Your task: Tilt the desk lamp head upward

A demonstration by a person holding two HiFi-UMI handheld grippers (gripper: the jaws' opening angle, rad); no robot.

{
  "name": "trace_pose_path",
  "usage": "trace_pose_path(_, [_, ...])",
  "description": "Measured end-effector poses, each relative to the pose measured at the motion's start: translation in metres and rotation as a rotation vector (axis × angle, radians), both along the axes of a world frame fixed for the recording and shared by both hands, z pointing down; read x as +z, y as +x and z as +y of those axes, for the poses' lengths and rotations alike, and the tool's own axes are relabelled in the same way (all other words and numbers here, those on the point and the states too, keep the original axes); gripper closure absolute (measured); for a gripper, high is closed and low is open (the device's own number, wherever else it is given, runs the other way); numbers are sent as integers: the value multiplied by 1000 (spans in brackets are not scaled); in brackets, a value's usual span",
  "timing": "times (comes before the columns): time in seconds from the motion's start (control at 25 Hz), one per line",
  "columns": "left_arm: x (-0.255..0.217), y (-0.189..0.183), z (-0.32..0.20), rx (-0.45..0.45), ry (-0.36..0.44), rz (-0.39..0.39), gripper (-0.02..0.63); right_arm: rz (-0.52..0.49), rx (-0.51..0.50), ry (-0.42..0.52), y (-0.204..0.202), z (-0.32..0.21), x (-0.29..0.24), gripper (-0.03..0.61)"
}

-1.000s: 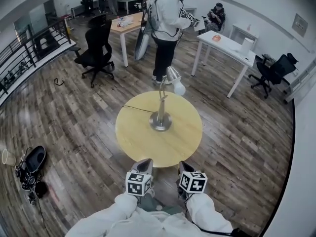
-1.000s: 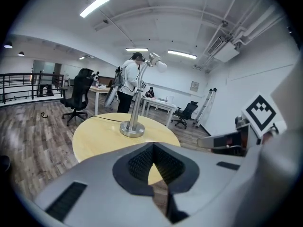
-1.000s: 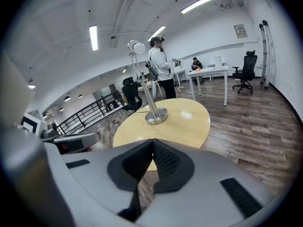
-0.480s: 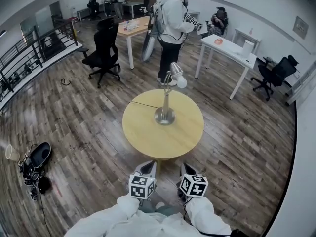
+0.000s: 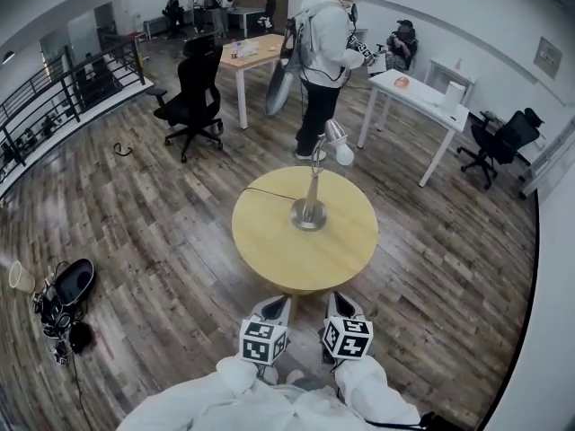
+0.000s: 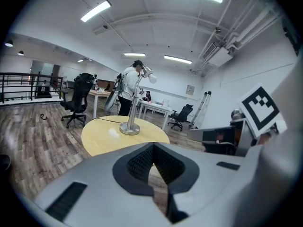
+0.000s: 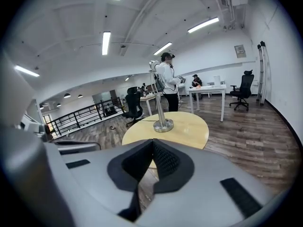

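**Lamp at table centre, both tongs shut and well short of it**

Desk lamp [image 5: 312, 187] upright near the middle of the round yellow table [image 5: 269, 245]. Round metal base [image 5: 308, 215] flat on the top, slim stem rising to the lamp head [image 5: 337, 134] on the far side. Bulb [image 5: 345, 155] showing at the head's open end. In the left gripper view, bulb end slightly lower than the back of the shade, so aimed outward and a little down. Cord [image 5: 260, 192] trailing off the table's left edge.

Left gripper [image 5: 274, 305] and right gripper [image 5: 340, 303] side by side close to the body, on the near side of the table rim. Jaws of both pressed together, nothing between them. No contact with the lamp.

Fits either a lamp awaiting its tilt or one already raised with the hands clear; not settled by the head's angle alone.

Handling judgement: small base under a tall stem, so likely to slide or tip under any push at the head. Steady the base or stem with one tong. Lift from under the shade's rim, not the bulb. Slow, short arc. Mind the cord.
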State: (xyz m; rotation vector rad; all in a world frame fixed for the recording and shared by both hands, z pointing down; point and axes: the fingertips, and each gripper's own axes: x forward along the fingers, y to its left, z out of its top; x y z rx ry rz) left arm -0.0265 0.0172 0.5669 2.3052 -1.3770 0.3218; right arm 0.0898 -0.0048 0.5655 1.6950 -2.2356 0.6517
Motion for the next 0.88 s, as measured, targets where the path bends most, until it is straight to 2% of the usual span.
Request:
trace_pose_path(0.56, [2, -46, -10, -92, -15, 3, 615, 45, -86, -18, -36, -17, 3, 566])
trace_pose_path(0.88, [7, -59, -12, -120, -31, -2, 615, 45, -107, -24, -46, -25, 6, 566])
